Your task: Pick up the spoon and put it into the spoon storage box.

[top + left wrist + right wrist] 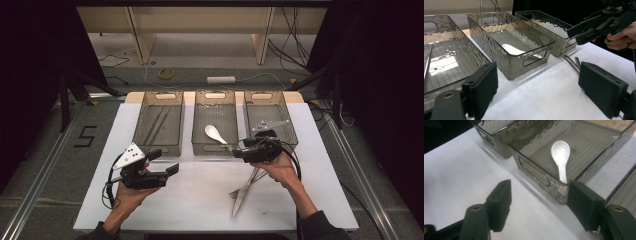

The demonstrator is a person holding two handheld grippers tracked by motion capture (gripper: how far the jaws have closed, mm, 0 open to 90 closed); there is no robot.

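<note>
A white spoon (pixel 215 133) (pixel 511 50) (pixel 560 155) lies in the middle clear grey bin (pixel 200 148) (pixel 516 66) (pixel 536 176), its handle resting against the near right corner. My right gripper (pixel 237 150) (pixel 540 192) hovers at that bin's near wall, jaws pointing left, open, with nothing between them. It also appears at the upper right of the left gripper view (pixel 577 33). My left gripper (pixel 172 170) (pixel 539 82) is held above the white mat at the near left, jaws open and empty, pointing right.
A left bin (pixel 150 146) holds thin sticks. A right bin (pixel 292 132) stands behind my right hand. A metal knife (pixel 243 194) and fork (pixel 235 191) lie on the white mat (pixel 200 200) under my right hand; their handles (pixel 571 63) show beside the middle bin.
</note>
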